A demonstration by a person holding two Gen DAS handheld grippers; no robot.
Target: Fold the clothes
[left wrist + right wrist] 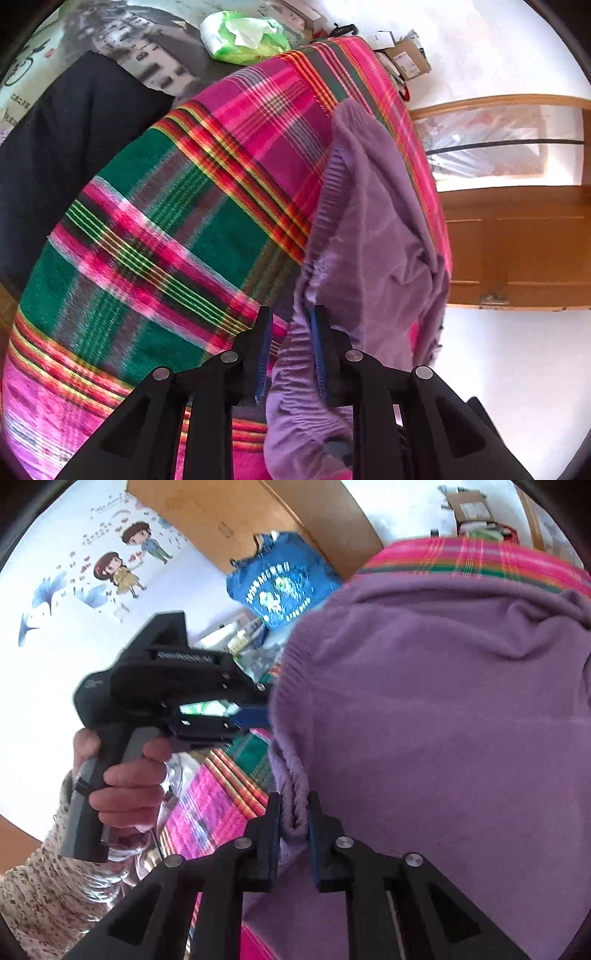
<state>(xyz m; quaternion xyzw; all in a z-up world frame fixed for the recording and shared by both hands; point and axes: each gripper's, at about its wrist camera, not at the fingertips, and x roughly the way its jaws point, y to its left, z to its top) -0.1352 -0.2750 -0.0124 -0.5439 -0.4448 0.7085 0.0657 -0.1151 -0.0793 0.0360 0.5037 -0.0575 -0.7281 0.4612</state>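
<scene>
Left wrist view looks down on a plaid blanket of pink, green and red that covers the surface. A purple sweater lies along the blanket's right side, its ribbed hem running toward the camera. The left gripper has its jaws drawn close together on a gathered fold of that hem; the cloth sits bunched between the blue pads and spills below them. To the upper left a dark garment lies flat, touching the blanket's edge. Beyond it a green and white plastic bag rests on a printed sheet. A cardboard box sits on the pale floor past the far end of the blanket, and a wooden door fills the right side.

Right wrist view shows the sweater up close, filling most of the picture, with the blanket showing above it and at lower left. The right gripper has its jaws nearly together, clamped on a twisted edge of the sweater. To the left, a hand in a speckled sleeve grips the handle of the left gripper, whose blue pad tips meet the sweater's ribbed edge. A blue bag stands near the wall behind, beside cartoon wall stickers.
</scene>
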